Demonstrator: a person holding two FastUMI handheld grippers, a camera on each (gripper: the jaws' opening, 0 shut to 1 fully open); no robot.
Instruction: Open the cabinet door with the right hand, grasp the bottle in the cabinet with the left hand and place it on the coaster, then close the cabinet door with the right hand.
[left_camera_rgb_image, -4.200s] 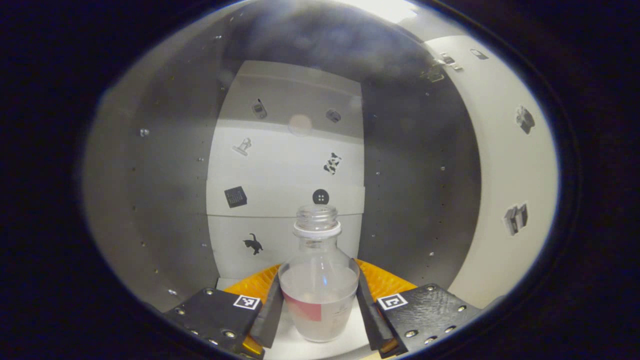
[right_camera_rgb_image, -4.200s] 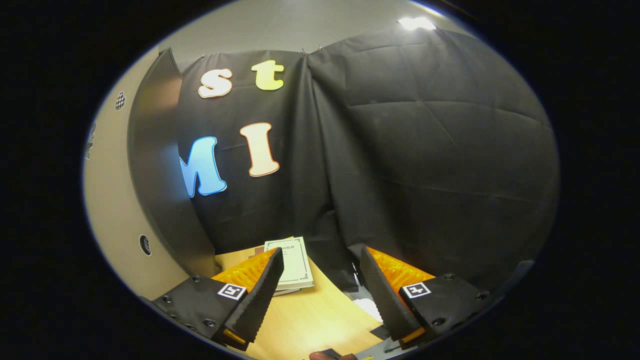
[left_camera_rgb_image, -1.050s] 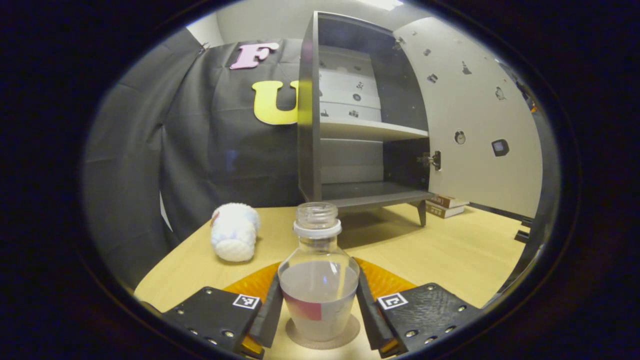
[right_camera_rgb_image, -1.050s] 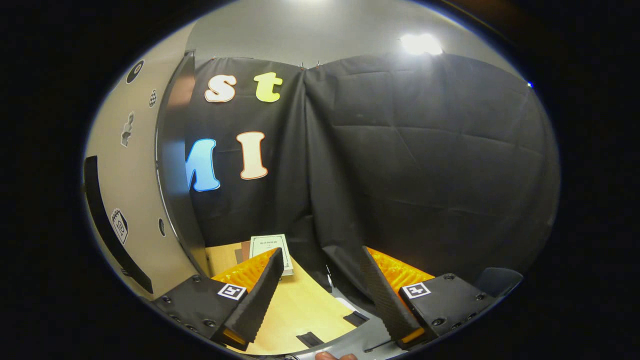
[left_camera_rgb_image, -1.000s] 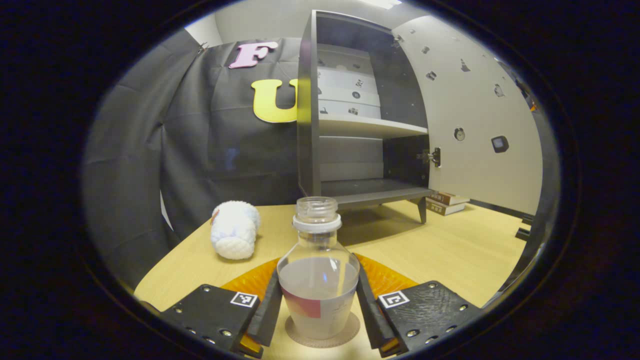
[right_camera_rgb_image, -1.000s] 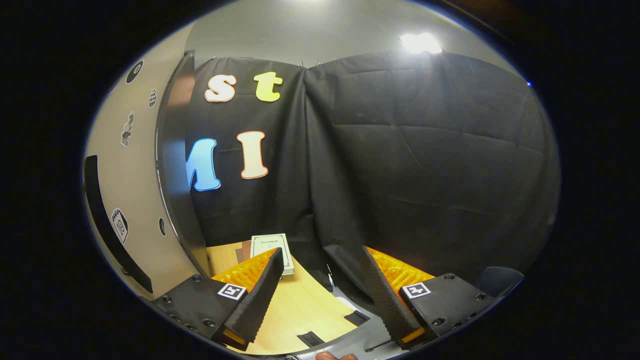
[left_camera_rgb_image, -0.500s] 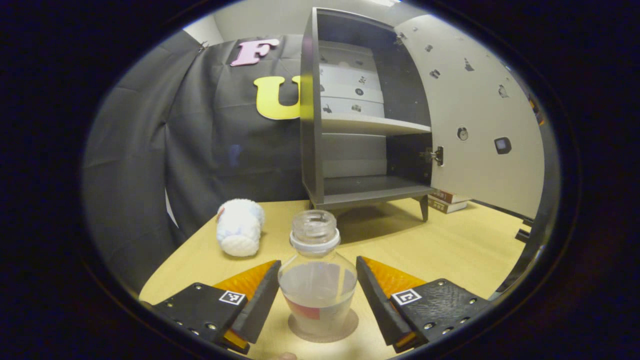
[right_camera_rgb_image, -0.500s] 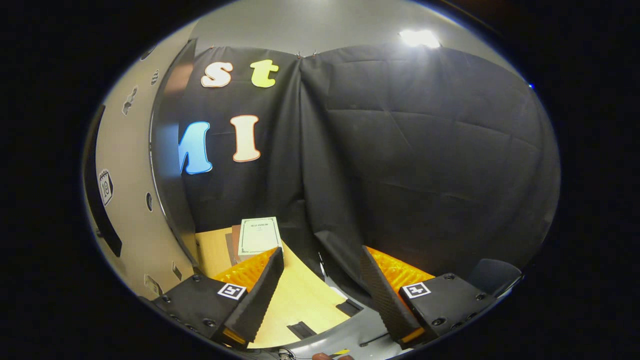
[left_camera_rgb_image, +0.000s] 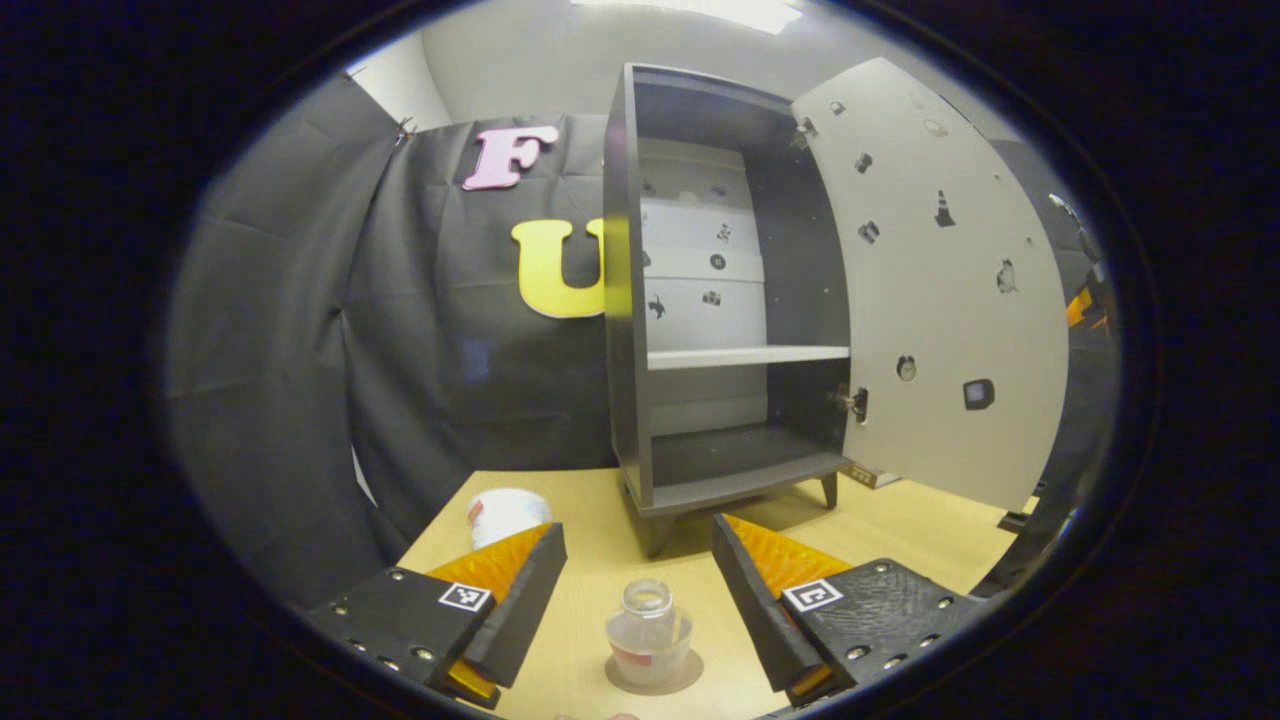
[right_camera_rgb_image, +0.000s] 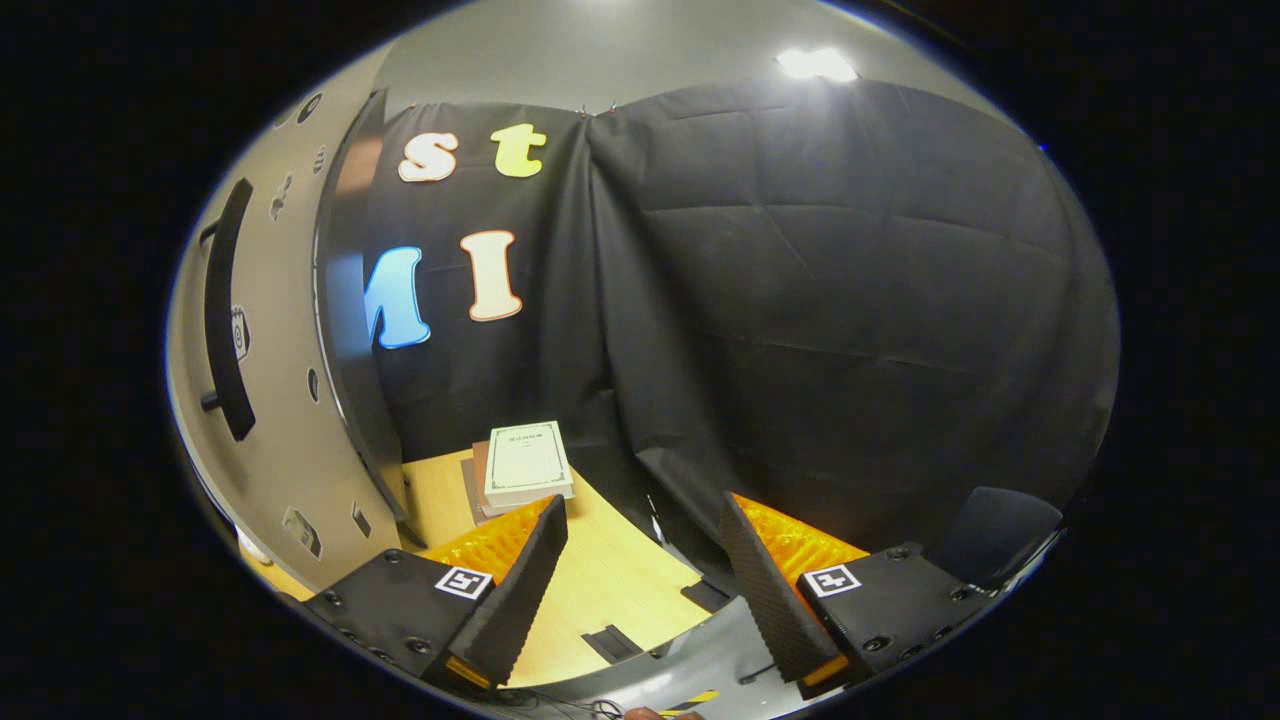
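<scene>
We've got the bottle (left_camera_rgb_image: 648, 637) standing upright on the coaster (left_camera_rgb_image: 655, 673), on the table (left_camera_rgb_image: 900, 525) at 6 o'clock in the left gripper view. It's uncapped w/ clear liquid inside, so upright is the only safe way to leave it. Left gripper (left_camera_rgb_image: 637, 580) has its fingers spread wide, nothing between them; the bottle sits apart from both, below and ahead of the gap. That reads to us as a clean release, w/ room to back off w/o knocking it.

Cabinet (left_camera_rgb_image: 630, 300) stands at 12 o'clock, its lower shelf bare. Cabinet door (left_camera_rgb_image: 940, 290) is swung open toward 2 o'clock, so closing it is what's left. A white knit roll (left_camera_rgb_image: 505, 510) lies at 8 o'clock.

In the right gripper view, right gripper (right_camera_rgb_image: 640, 575) is also spread wide, holding nothing. The door's outer face w/ its dark handle (right_camera_rgb_image: 225, 310) is at 9 o'clock, near enough for a push or pull, we judge. Books (right_camera_rgb_image: 525, 465) are stacked at 7 o'clock.

Writing: bottle has a red label patch, text too small to tell. Small picture stickers on door & cabinet back, no legible words.
</scene>
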